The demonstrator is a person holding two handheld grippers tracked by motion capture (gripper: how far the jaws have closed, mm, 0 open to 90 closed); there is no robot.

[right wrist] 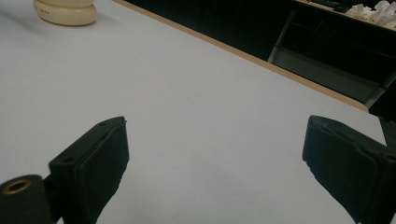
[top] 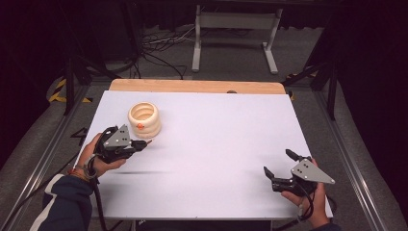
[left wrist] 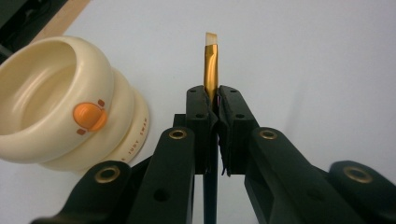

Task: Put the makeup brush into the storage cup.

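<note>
From the high view, I see my left claw (top: 142, 143) held low over the white surface (top: 216, 144), just beside a cream, ring-stacked cup (top: 144, 119) that stands upright near the far left. The claw points roughly toward the cup's base, and I judge it sits there because whatever it carries is meant for the cup's open mouth. At this height the carried thing is too thin to make out. My right claw (top: 277, 165) rests well apart at the near right, jaws spread wide and holding nothing; I take it to be parked out of the way while the left hand works.

In the left gripper view, the missing detail appears. The left claw (left wrist: 212, 100) is clamped tight on a slim paintbrush (left wrist: 211, 70), which stands up between the jaws with its gold metal collar and pale angled bristles above them and its dark handle running down below. The cup (left wrist: 56, 98) sits to the left of the brush, close, with an orange duck-like mark on its side and small lettering on its lower ring. The brush tip is outside the cup, not yet over its rim.

In the right gripper view, the right claw (right wrist: 215, 154) shows its two black jaws far apart over bare surface (right wrist: 196, 93). The cup (right wrist: 65, 11) is far off at the top left corner.
</note>
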